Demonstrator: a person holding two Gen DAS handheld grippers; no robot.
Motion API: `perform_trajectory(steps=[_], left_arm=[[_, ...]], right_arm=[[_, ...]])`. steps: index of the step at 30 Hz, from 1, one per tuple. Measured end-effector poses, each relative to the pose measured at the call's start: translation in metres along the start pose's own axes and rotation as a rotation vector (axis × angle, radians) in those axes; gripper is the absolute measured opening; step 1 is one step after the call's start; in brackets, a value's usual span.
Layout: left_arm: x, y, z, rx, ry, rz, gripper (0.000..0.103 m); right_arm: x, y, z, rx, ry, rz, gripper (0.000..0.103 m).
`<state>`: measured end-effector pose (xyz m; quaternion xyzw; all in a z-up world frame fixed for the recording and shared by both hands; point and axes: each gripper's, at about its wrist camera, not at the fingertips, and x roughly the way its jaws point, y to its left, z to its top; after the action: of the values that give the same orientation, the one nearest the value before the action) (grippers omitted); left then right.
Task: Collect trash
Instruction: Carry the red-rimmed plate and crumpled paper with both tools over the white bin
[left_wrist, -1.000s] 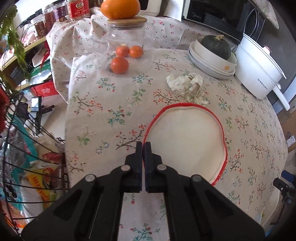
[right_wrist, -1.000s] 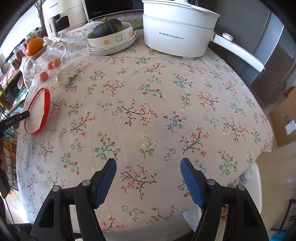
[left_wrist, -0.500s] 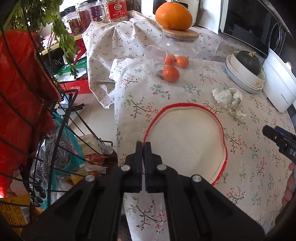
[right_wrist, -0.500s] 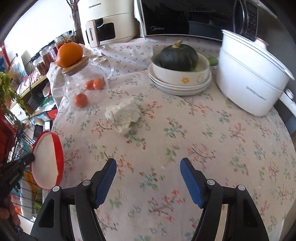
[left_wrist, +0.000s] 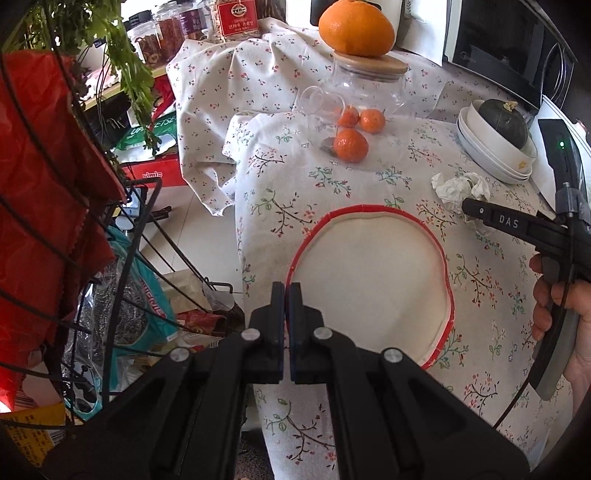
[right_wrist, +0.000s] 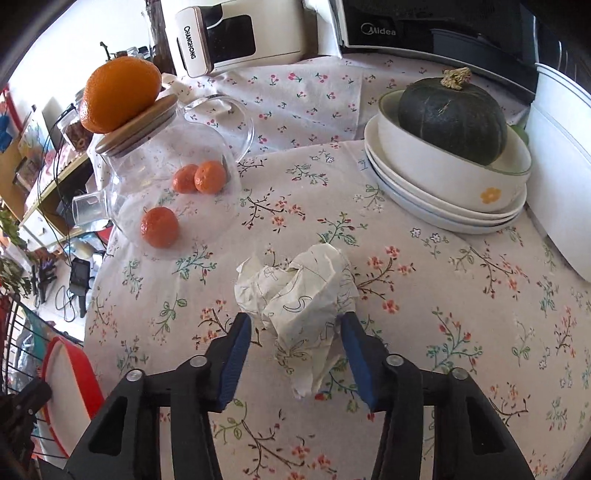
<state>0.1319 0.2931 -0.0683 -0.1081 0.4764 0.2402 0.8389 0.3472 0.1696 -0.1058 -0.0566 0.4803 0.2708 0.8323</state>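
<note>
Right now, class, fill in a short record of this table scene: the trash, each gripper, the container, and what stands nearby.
trash: crumpled paper on the floral tablecloth
right gripper: jaws just closing, paper between them, right pad touching
left gripper: shut on the red-rimmed tray edge
nearby: three tangerines, glass jar, squash in stacked bowls

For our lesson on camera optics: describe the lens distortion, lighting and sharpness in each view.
Left wrist view: fisheye bends the floral tablecloth, dark corners, daylight, sharp. Right wrist view: same bowing and dark corners; crumpled white paper ball is crisp; the clear glass jar looks hazy, the window behind washed out.
</note>
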Motion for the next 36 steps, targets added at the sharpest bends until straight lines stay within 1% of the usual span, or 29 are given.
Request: perform_trajectory(steps=[2,5,8,13,18,20,23,25,31,34,36], left_arm=[[-0.001,-0.002,-0.001,0.0,0.0,-0.002,0.002],[-0.005,-0.008,-0.002,0.009,-0.005,-0.007,0.002],[-0.01,-0.016,-0.003,0.024,-0.011,-0.024,0.002],[-0.025,-0.037,-0.007,0.064,-0.034,-0.052,0.002],[-0.038,-0.067,-0.016,0.138,-0.053,-0.088,0.002],[-0.045,-0.079,-0.02,0.16,-0.062,-0.097,0.002],[-0.056,-0.095,-0.025,0.177,-0.069,-0.132,0.002],[-0.065,-0.11,-0.029,0.209,-0.077,-0.148,0.002],[-0.089,-0.15,-0.049,0.282,-0.089,-0.205,0.002],[-0.1,-0.171,-0.06,0.318,-0.091,-0.24,0.002],[-0.106,-0.185,-0.067,0.346,-0.091,-0.264,0.002]], right_arm=[[-0.001,0.0,0.0,-0.01,-0.01,0.007,0.031],[-0.009,0.0,-0.005,-0.035,-0.015,0.001,0.03],[-0.026,-0.009,-0.013,-0.041,-0.017,0.002,0.029],[-0.064,-0.029,-0.03,-0.057,-0.034,-0.029,0.029],[-0.112,-0.063,-0.055,-0.024,-0.052,-0.056,0.029],[-0.131,-0.076,-0.068,-0.022,-0.06,-0.075,0.029],[-0.159,-0.099,-0.089,-0.022,-0.066,-0.109,0.029],[-0.176,-0.114,-0.102,-0.01,-0.067,-0.129,0.029],[-0.23,-0.156,-0.15,0.004,-0.048,-0.207,0.029],[-0.255,-0.18,-0.174,0.034,-0.044,-0.242,0.029],[-0.273,-0.197,-0.193,0.076,-0.066,-0.252,0.029]])
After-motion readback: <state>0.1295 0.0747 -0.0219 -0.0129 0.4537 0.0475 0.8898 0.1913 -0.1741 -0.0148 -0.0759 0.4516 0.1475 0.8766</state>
